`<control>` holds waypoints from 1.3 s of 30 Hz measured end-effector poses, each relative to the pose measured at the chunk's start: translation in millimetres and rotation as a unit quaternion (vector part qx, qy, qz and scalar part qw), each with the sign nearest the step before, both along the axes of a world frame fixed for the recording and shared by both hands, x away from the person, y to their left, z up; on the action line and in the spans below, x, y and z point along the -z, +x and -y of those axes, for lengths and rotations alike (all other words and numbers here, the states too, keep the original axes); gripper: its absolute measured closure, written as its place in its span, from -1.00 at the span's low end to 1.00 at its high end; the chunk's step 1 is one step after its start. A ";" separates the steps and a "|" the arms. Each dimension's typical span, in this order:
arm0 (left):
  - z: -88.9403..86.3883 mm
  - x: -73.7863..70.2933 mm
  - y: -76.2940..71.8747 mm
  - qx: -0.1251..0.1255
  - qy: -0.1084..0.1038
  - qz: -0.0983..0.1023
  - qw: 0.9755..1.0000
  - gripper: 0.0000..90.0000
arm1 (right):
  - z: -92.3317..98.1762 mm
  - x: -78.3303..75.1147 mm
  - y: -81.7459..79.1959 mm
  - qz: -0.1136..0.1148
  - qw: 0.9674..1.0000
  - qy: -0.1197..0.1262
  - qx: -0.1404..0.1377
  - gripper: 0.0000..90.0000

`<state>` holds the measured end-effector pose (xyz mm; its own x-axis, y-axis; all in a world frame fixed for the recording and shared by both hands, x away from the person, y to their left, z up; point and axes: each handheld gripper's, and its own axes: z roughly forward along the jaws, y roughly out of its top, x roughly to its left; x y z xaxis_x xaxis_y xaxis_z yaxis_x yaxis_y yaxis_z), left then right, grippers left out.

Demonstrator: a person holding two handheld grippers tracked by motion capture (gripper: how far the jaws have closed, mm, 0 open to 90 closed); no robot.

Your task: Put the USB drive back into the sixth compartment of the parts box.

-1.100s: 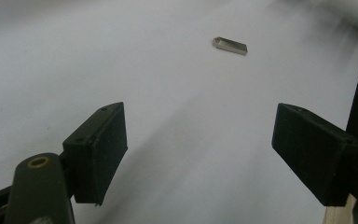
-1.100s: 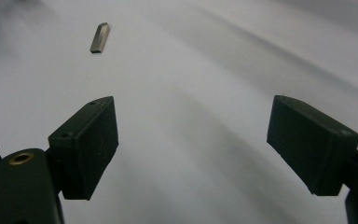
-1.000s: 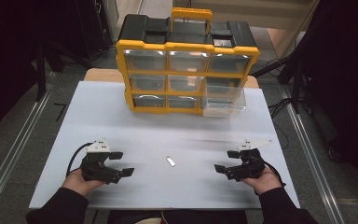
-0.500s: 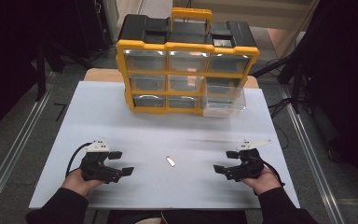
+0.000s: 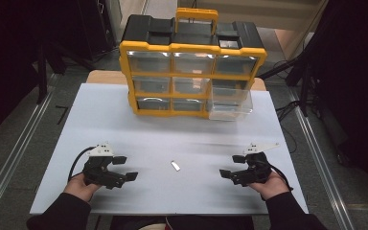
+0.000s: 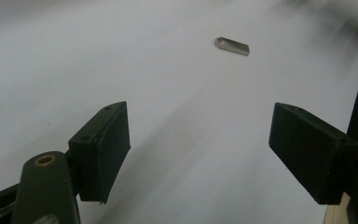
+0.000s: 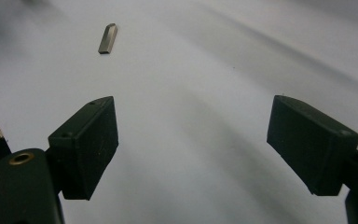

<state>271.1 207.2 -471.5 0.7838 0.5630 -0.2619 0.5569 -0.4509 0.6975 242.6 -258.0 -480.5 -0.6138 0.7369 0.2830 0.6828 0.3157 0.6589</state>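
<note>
Left gripper (image 5: 125, 168) rests low on the table (image 5: 124, 120) near its front edge, jaws spread wide, nothing between them. Right gripper (image 5: 230, 170) same posture on the opposite side, jaws likewise wide apart and empty. Both point inward toward each other.

Small metal piece (image 5: 175, 165) lies flat on the table between the two grippers, apart from both. Left gripper view: piece (image 6: 232, 45) ahead of the jaws, toward upper right. Right gripper view: piece (image 7: 107, 38) ahead, toward upper left.

Yellow-and-black organizer (image 5: 191, 67) stands at the far side of the table. One clear drawer (image 5: 230, 103) at its lower right is pulled out
</note>
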 end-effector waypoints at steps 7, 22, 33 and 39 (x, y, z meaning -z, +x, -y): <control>-0.8 -0.4 0.4 -0.004 0.001 -0.001 1.000 -0.52 | 0.0 0.1 0.1 -0.001 1.000 0.001 -0.001 -0.67; -0.6 -0.3 0.6 -0.005 0.000 -0.002 1.000 -0.52 | -1.8 -0.1 1.4 -0.001 1.000 0.006 0.005 -0.67; -1.0 -0.6 0.4 -0.007 0.000 -0.001 1.000 -0.52 | -14.0 -4.9 5.4 0.008 1.000 0.012 -0.006 -0.67; -1.0 -0.6 0.3 -0.008 -0.001 -0.001 1.000 -0.52 | -22.5 -6.6 6.9 0.009 1.000 0.012 -0.015 -0.66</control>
<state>271.3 208.2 -470.9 0.7747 0.5743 -0.2647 0.5652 -0.4411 0.6971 249.5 -235.6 -474.0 -0.6411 0.7113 0.2882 0.6605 0.3202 0.6791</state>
